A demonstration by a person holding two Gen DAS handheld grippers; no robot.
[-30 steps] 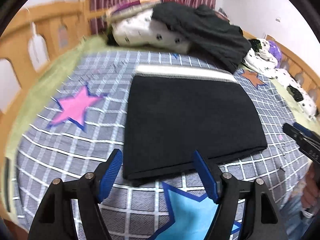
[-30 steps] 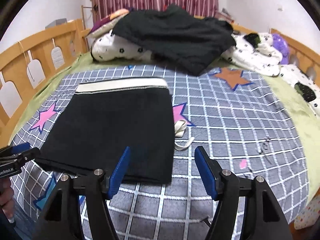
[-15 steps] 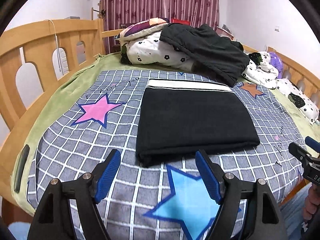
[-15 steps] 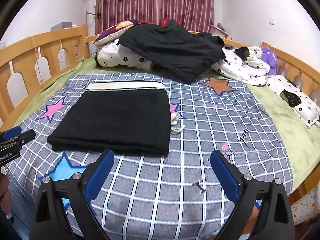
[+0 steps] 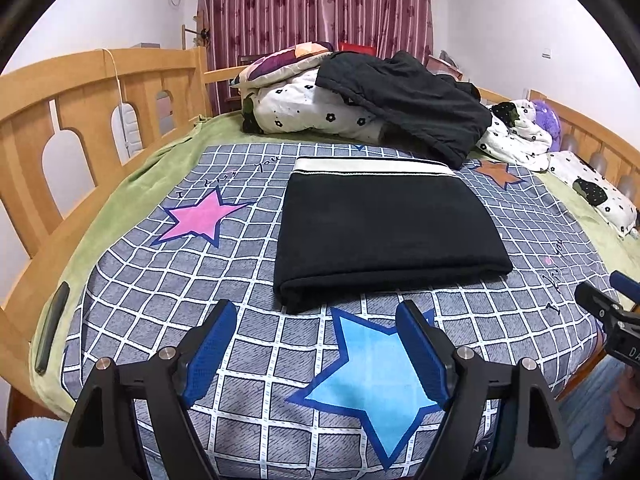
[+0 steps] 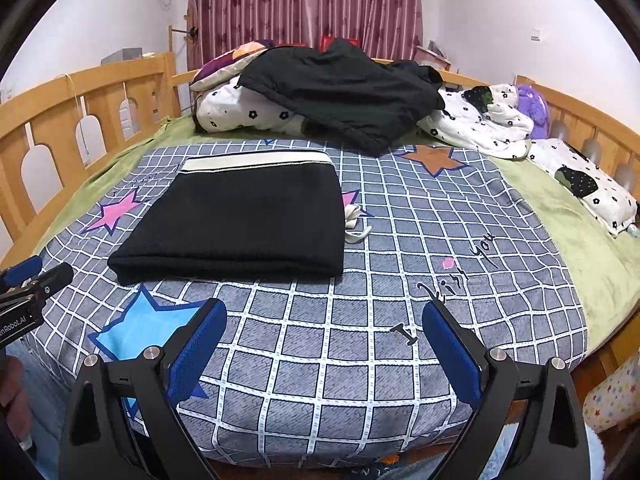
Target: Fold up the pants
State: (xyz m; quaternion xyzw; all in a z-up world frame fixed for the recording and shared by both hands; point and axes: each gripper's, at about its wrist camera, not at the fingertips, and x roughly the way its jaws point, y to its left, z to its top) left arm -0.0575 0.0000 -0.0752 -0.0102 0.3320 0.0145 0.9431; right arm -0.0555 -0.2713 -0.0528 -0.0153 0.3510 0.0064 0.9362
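Far left, the wooden bed rail (image 5: 100,92) is curving along the edge, with a dark phone-looking thing (image 5: 52,328) lying on the green sheet (image 5: 120,196) right beside it, can't tell exactly what it is. Next over, a pink star (image 5: 200,218) is showing on the grey checkered blanket (image 5: 168,288).

The left gripper (image 5: 316,356) is hovering over the near edge of the bed, its blue-padded fingers (image 5: 210,346) spread wide apart and gripping nothing, with a big light-blue star (image 5: 376,372) sitting between them.

Middle of the bed, the pants (image 5: 384,232) are lying folded into a neat black rectangle, white waistband (image 5: 372,166) at the far end, flat on the blanket just past the left gripper and not touching it. In the right wrist view a bit of white drawstring (image 6: 356,228) is poking out along the right edge of the pants.

Behind all that, a pile of floral bedding (image 6: 248,112) with a crumpled black garment (image 6: 344,88) draped over it is sitting against the maroon curtain (image 6: 304,0).

Further right, the right gripper (image 6: 324,352) is also hanging over the near blanket edge, fingers (image 6: 450,354) wide open and empty, well apart from the pants. An orange star (image 6: 434,158) and more white floral bedding (image 6: 480,124) are filling the far right side.
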